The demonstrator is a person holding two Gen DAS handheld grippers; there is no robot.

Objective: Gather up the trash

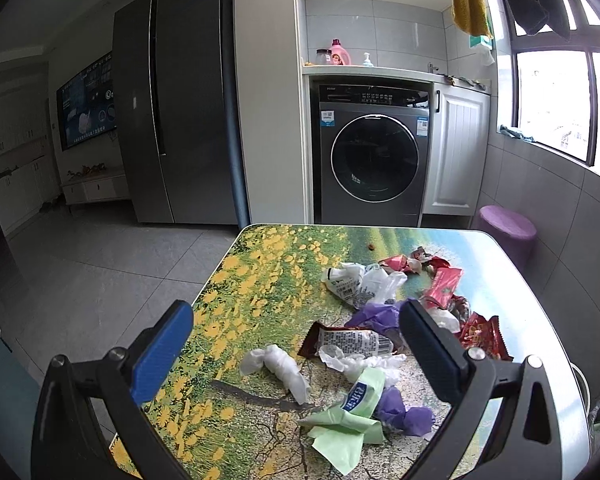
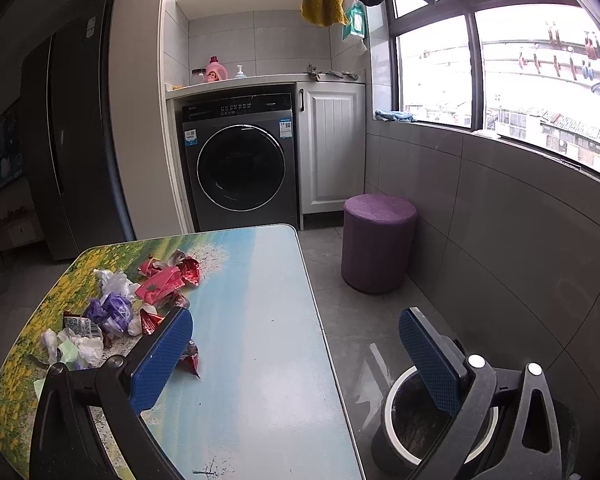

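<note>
Your trash is a crumpled heap of red, purple, white and pale-green wrappers on the table. Your left gripper and right gripper both gape, empty.

I see a grey-tiled laundry nook — a front-loading washing machine under a white counter, a white cabinet beside it. Daylight pours through the window; a purple stool stands on the grey floor — a tall dark fridge left.
</note>
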